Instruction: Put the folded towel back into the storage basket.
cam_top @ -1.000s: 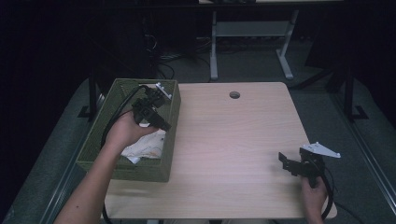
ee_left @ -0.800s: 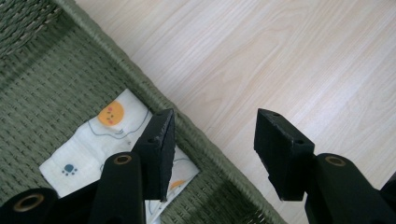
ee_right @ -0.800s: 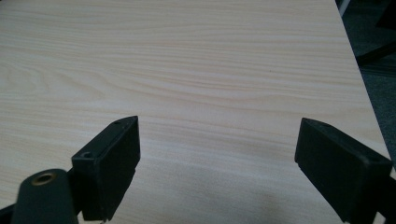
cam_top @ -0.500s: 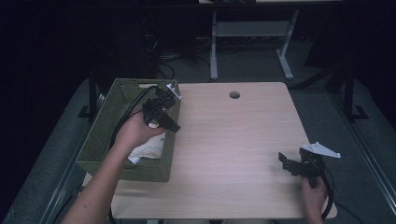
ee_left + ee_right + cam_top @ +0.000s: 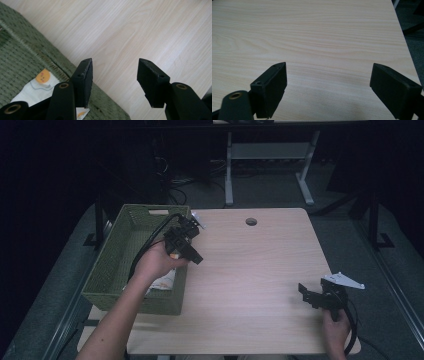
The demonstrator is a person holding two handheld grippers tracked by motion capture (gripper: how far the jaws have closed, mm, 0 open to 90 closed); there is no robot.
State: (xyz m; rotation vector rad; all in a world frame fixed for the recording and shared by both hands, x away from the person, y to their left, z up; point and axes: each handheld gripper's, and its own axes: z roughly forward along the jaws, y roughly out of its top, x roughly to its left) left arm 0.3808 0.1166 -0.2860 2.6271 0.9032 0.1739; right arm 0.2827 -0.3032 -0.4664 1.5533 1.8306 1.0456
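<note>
My left gripper (image 5: 194,256) hangs over the right rim of a green woven basket (image 5: 112,265), its tips out above the table. In the left gripper view its jaws (image 5: 115,62) stand open with bare wood between them. A white cloth item with a small orange face patch (image 5: 41,83) lies in the basket just below that gripper, and shows under the hand in the high view (image 5: 162,282). My right gripper (image 5: 306,295) rests low near the table's front right corner. Its jaws (image 5: 329,66) are wide open over bare wood, holding nothing.
The light wooden table (image 5: 250,270) has a round cable hole (image 5: 251,221) near its far edge. The basket takes up the table's left side. A white desk frame (image 5: 229,175) and cables stand on the dark floor behind.
My left hand has moved right, from over the basket's inside to its right rim. The right gripper has stayed put.
</note>
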